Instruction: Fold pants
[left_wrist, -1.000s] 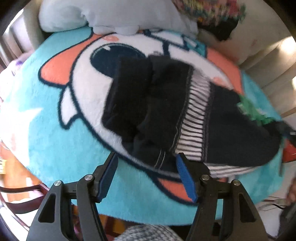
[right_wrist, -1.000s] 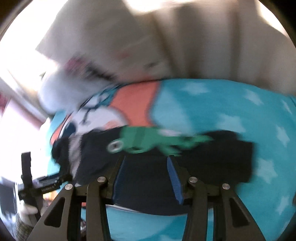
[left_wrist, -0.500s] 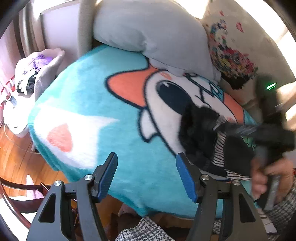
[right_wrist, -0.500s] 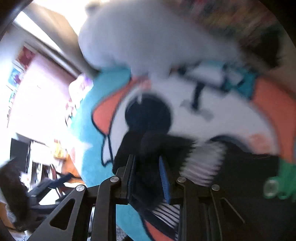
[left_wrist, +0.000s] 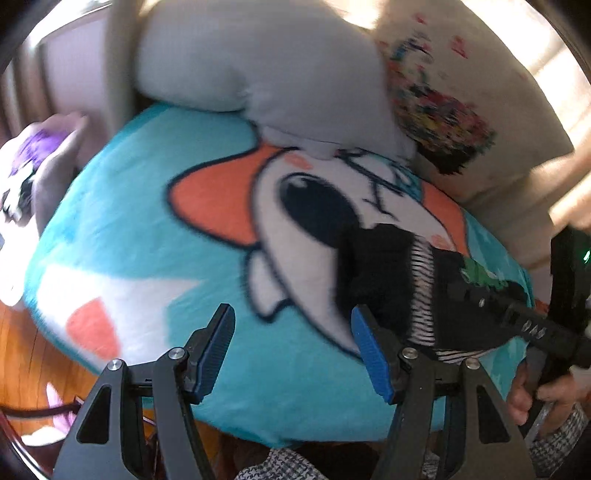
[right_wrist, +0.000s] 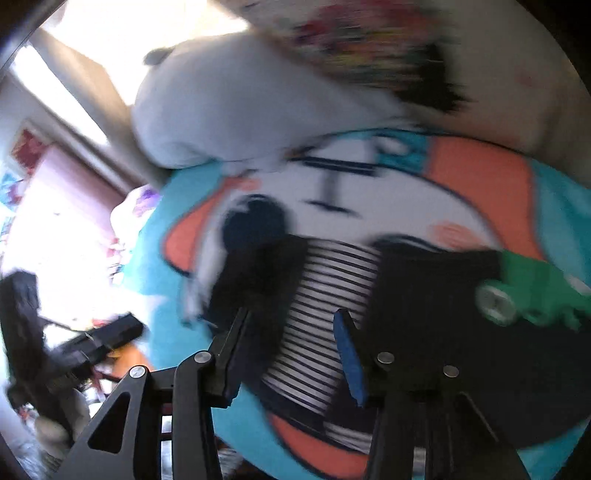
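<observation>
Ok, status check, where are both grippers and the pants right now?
Left gripper open, over the blanket, holding nothing. Right gripper open above the pants. Pants bunched on blanket, striped band showing. Pillow behind, not in the way.

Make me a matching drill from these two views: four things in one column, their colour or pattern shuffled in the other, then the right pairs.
Things:
1. pants
2. blanket
3. pillow
4. cushion

Descriptions:
A. plain pale grey
B. black with a striped band and a green patch
C. cream with a many-coloured print
D. turquoise with an orange and white cartoon face

Pairs: 1-B, 2-D, 3-A, 4-C
</observation>
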